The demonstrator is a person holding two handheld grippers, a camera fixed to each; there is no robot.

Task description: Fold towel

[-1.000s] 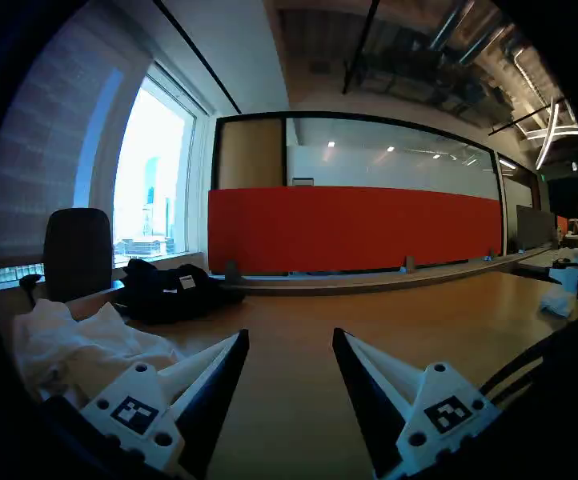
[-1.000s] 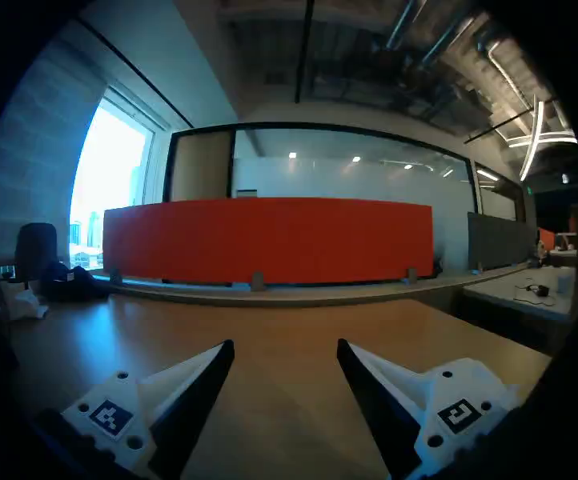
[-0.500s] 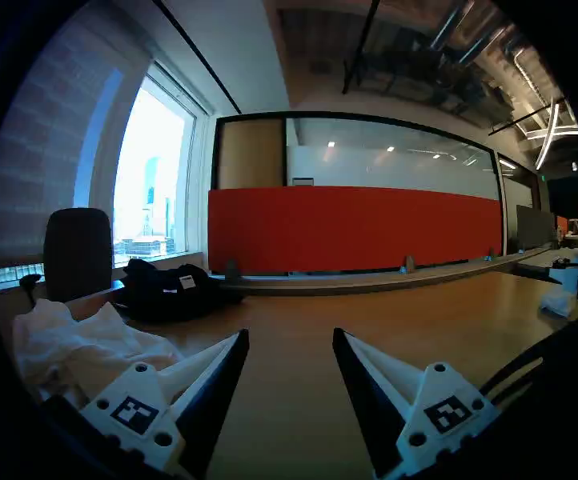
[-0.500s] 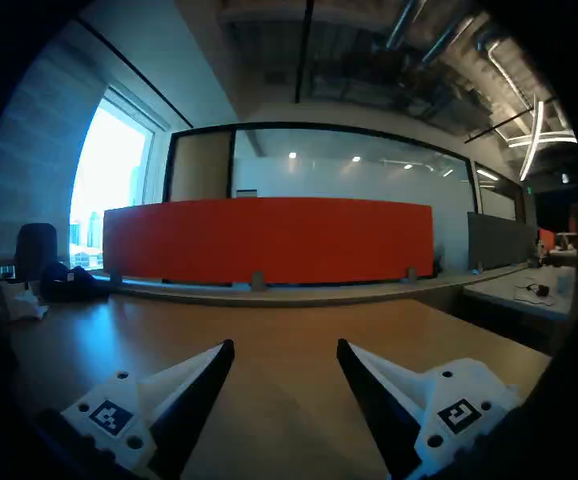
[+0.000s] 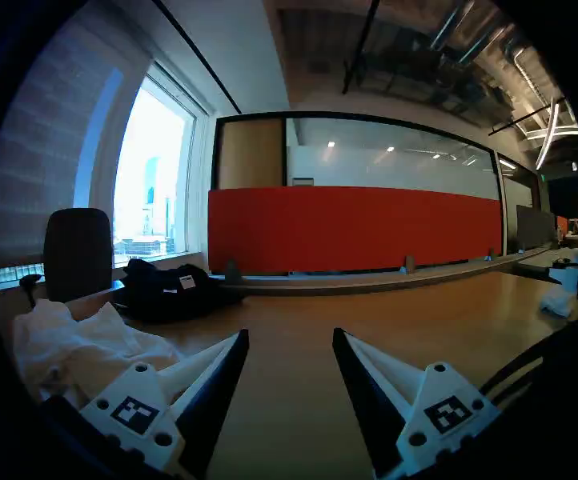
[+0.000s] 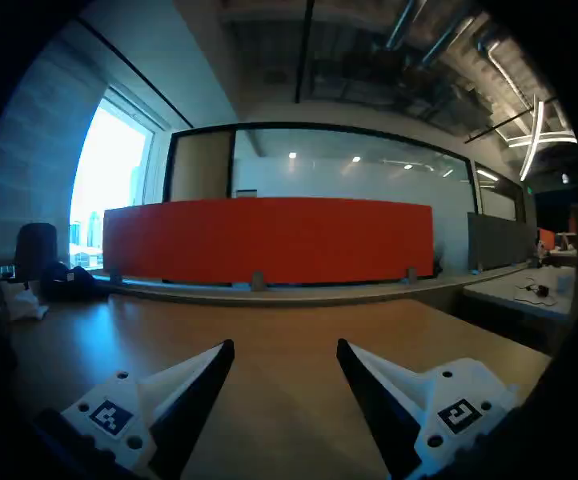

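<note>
Nothing has shifted: two claws, left gripper [image 5: 289, 336] and right gripper [image 6: 285, 344], hang spread, empty, over one table [image 5: 417, 312]. One crumpled white towel [image 5: 81, 348] lies beside the left finger, partly hidden behind it; one black bag [image 5: 169, 292] beyond.

Nothing to report over this last second: the left gripper [image 5: 290, 332] and right gripper [image 6: 285, 343] show no shift at all, jaws spread as before, and the crumpled towel [image 5: 81, 346] on the bench [image 5: 321, 316] lies unmoved.
</note>
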